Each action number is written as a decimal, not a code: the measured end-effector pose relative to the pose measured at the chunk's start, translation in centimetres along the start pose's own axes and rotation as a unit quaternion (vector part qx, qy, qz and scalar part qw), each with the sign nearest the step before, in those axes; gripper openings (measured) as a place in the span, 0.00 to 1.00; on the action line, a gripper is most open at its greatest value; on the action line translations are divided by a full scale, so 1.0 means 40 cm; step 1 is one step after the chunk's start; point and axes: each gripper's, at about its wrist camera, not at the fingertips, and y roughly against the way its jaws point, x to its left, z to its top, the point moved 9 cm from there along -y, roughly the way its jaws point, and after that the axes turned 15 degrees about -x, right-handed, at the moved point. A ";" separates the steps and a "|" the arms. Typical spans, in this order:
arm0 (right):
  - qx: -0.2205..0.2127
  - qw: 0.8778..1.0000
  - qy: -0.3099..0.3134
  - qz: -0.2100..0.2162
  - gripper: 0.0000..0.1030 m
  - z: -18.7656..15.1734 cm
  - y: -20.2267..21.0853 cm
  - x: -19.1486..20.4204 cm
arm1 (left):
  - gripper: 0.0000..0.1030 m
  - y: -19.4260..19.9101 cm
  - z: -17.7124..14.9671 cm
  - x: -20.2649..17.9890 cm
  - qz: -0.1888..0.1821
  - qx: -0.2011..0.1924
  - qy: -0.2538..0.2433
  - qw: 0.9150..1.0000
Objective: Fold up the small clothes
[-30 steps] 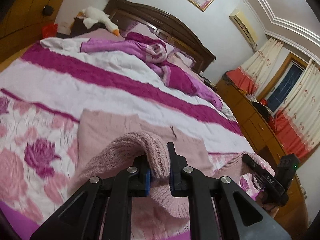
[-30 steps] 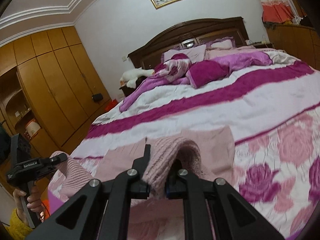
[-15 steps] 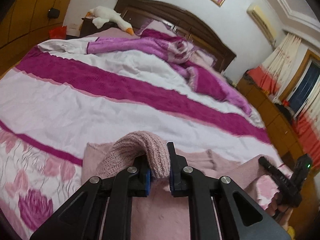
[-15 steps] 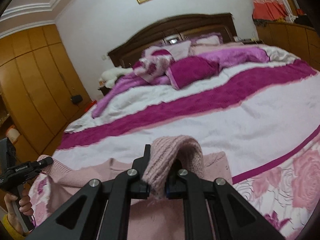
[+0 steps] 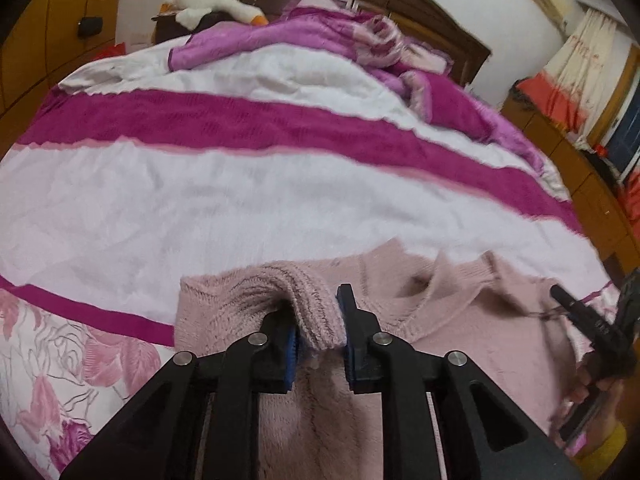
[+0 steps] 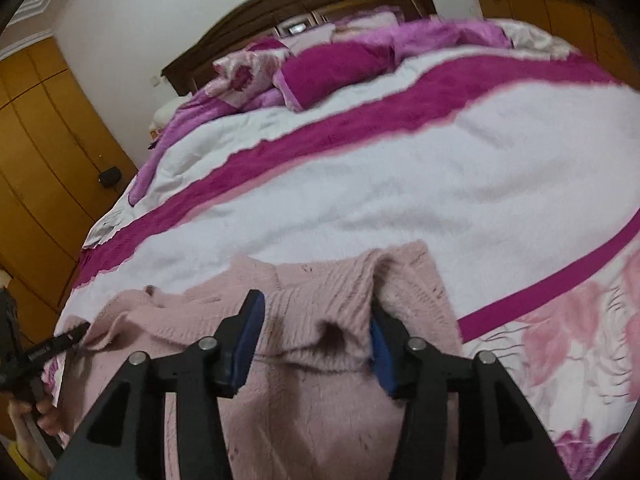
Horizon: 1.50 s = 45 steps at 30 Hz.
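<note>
Item: pink knitted sweater (image 5: 460,332), laid across the near part of the bedspread (image 5: 200,200), over the white band and the rose-patterned border. The lower hem has been carried up toward the shoulders, so that one fold is nearly laid.

Left gripper (image 5: 318,330): jaws closed tight on a ribbed corner of the hem, which is bunched and humped up between the blue pads.

Right gripper (image 6: 316,330): jaws have just been opening and are seen standing apart. The other ribbed corner lies slack between them; the left pad is plainly clear of the knit, the right pad is beside it or brushing it, and no squeeze is shown.

Step judged in hand: release of the folded edge onto the sweater's upper part.

Handling notes: the left corner is best set down level with the right one before it is let go, so that the folded edge lies straight. Both grippers are best drawn straight back and slightly upward, since loose knit is easily snagged on the pads and dragged out of line.

Background: magenta quilt (image 6: 340,68) heaped near the headboard (image 6: 304,4).
</note>
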 end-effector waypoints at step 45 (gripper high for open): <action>0.064 0.988 0.136 -0.043 0.38 -0.054 -0.082 0.022 | 0.13 -0.085 -0.029 0.115 0.037 0.014 0.048 0.998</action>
